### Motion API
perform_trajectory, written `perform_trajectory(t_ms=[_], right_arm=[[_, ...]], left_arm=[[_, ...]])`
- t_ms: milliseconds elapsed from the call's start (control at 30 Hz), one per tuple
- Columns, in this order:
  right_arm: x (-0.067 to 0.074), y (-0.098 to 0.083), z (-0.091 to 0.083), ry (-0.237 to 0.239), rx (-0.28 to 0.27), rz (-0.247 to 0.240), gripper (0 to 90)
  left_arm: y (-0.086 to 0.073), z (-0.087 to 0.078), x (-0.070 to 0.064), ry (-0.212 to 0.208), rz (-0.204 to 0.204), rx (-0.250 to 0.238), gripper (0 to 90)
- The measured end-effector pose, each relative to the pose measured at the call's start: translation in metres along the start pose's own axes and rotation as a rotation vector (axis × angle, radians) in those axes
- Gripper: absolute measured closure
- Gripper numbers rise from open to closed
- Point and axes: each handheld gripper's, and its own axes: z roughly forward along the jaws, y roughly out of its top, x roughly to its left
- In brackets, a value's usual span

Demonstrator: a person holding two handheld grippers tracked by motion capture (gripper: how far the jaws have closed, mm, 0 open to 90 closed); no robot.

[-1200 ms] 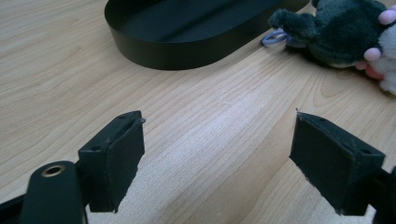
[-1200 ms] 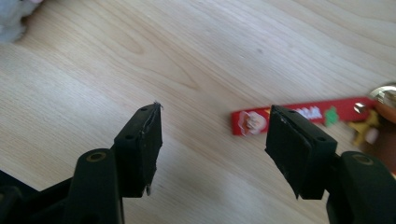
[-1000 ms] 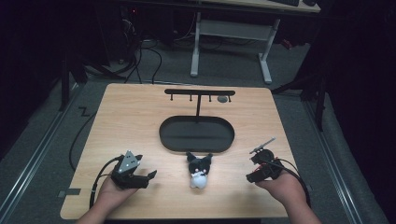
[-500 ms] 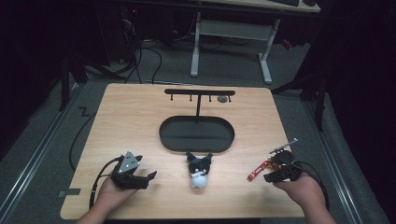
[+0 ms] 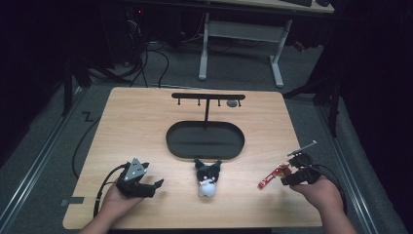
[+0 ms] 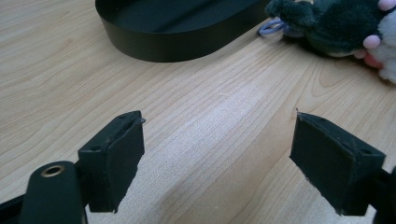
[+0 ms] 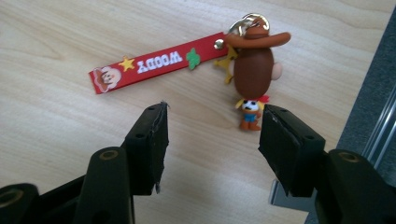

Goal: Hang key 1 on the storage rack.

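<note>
Near the worktop's (image 5: 146, 122) right edge: keychain (image 7: 196, 58) lying flat.
Right hand-held gripper (image 7: 212, 140), jaws just closing yet empty, faces it for pickup; left hand-held gripper (image 6: 219, 163) rests open.

A black oval tray (image 5: 204, 141) with its hook stand (image 5: 207, 96) sits mid-table (image 5: 136, 117), a plush toy (image 5: 206, 176) just before it.
</note>
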Motion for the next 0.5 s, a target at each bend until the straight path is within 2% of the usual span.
perform_trajectory(t_ms=[100,133,233,500], right_arm=[[-0.003,0.002,0.002,0.000,-0.001,-0.001,44.3],[-0.006,0.004,0.005,0.008,-0.018,0.008,47.3],[-0.012,0.007,0.009,0.018,-0.009,0.019,51.7],[-0.018,0.014,0.019,0.003,-0.002,0.032,48.4]], left_arm=[[0.000,0.000,0.000,0.000,0.000,0.002,17.8],[-0.001,0.001,0.000,0.000,0.001,0.003,17.8],[-0.001,0.001,-0.001,-0.001,0.003,0.008,17.8],[-0.002,0.000,-0.001,-0.002,0.008,0.010,17.8]])
